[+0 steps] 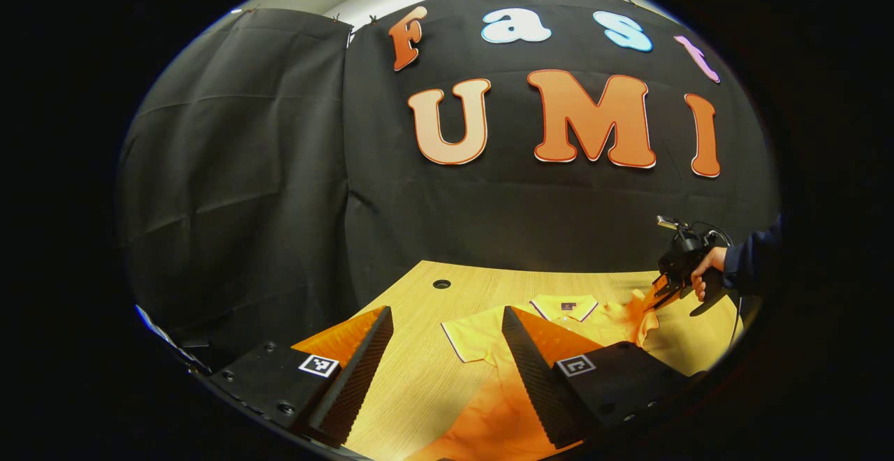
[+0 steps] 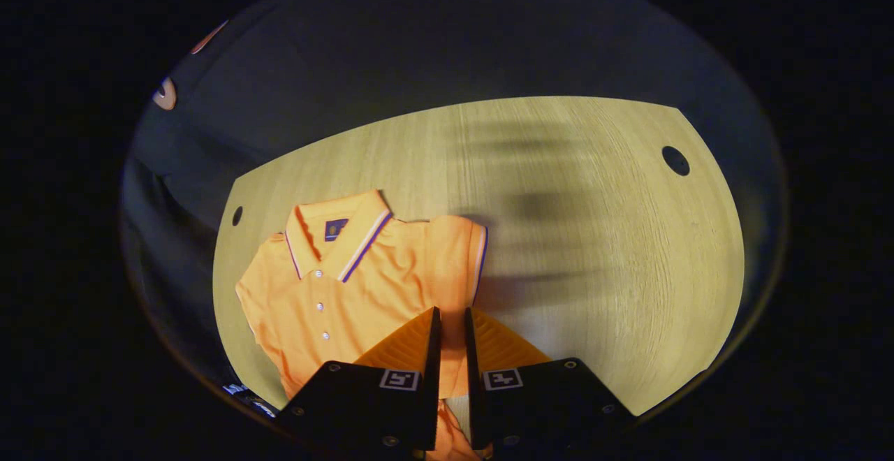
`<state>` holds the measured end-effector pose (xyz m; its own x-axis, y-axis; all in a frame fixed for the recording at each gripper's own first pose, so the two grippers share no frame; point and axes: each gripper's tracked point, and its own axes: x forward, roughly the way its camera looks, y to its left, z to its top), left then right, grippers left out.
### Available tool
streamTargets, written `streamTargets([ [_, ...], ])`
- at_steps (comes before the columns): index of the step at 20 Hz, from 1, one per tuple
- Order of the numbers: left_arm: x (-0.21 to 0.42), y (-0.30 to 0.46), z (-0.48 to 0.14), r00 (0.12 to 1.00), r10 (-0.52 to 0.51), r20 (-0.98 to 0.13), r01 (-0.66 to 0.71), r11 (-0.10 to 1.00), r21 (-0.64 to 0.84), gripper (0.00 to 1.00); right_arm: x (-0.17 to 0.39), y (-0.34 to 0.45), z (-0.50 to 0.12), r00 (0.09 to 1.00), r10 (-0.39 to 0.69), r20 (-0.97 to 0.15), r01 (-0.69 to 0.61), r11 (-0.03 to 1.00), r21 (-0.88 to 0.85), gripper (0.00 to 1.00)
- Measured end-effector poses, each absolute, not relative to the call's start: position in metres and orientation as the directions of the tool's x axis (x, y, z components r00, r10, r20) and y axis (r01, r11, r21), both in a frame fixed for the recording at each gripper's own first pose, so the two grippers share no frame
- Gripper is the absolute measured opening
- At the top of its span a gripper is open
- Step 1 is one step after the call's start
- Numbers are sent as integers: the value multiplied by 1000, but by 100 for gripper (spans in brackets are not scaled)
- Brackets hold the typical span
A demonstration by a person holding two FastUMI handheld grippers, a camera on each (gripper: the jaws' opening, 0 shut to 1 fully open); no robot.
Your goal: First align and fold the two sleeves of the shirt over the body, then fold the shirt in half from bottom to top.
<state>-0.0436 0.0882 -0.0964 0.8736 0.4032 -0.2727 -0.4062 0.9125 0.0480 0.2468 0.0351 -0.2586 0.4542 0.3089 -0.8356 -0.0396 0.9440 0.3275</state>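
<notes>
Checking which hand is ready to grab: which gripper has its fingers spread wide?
The left gripper: its fingers stand wide apart near the shirt, while the right gripper leaves just a narrow slit between its fingers.

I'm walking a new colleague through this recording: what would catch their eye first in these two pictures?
The bright orange polo shirt stands out, lying collar-up and buttoned on the pale wooden table. In the right gripper view the right gripper hangs over the shirt's sleeve edge with its fingers nearly closed. In the left gripper view the left gripper is spread wide above the table's near edge.
</notes>
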Motion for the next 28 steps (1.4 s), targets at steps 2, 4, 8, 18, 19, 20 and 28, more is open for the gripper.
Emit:
streamTargets([
  [2,-48,91,-98,872,407,-273,-410,911,48,97,242,61,-249,442,363,-820,-63,925,376,19],
  [4,-52,93,-98,871,411,-270,-414,909,48,97,240,87,-236,447,425,-787,-91,897,433,19],
  [8,-62,100,-98,863,429,-267,-433,900,45,97,222,126,-213,415,535,-736,-150,838,525,34],
  [18,-9,121,-108,872,356,-335,-380,925,-7,97,166,67,-144,652,469,-595,-241,873,424,78],
  [19,2,124,-111,875,335,-350,-363,932,-16,97,161,57,-134,688,447,-571,-242,884,401,83],
  [20,14,127,-119,875,312,-371,-348,937,-32,97,154,50,-120,724,427,-542,-242,893,380,84],
  [28,113,164,-213,744,131,-655,-320,930,-178,98,91,3,-58,927,188,-323,-124,970,209,87],
])
